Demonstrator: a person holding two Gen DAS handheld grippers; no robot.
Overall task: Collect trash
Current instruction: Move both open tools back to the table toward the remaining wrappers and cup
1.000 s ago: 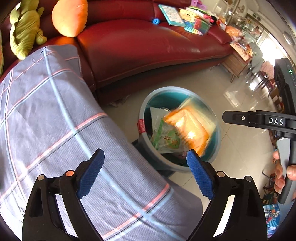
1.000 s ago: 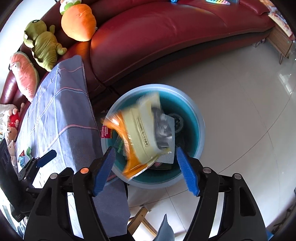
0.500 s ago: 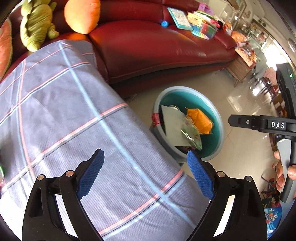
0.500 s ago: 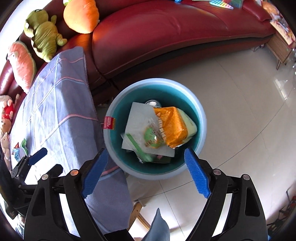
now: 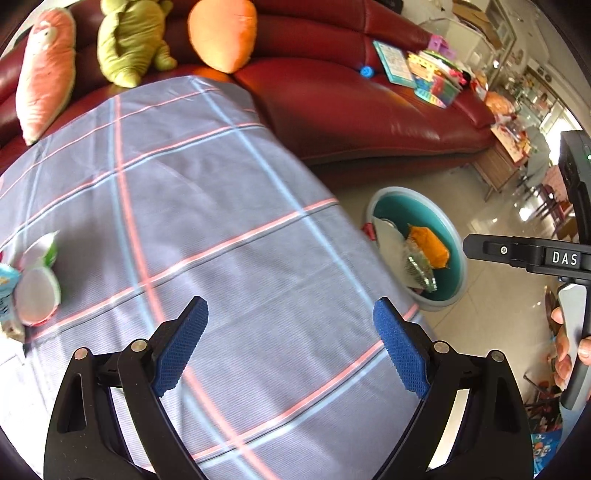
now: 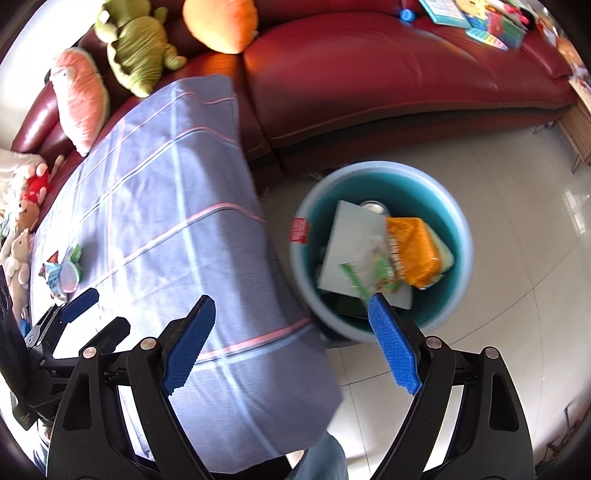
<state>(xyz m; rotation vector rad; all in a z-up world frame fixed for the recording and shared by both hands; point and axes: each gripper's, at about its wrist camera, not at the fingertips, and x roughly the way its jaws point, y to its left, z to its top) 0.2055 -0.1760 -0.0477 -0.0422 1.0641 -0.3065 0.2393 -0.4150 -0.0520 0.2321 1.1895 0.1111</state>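
Orange packet (image 6: 415, 251) lies in the bin (image 6: 463, 236) (wrappers beneath).

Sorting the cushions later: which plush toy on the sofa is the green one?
The green frog-like plush, sitting between the pink carrot-shaped plush and the orange one.

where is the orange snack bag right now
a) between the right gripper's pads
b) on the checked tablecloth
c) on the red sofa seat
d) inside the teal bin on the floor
d: the orange snack bag lies on other wrappers inside the teal bin, which stands on the tiled floor beside the table; the right gripper is open with nothing between its pads.
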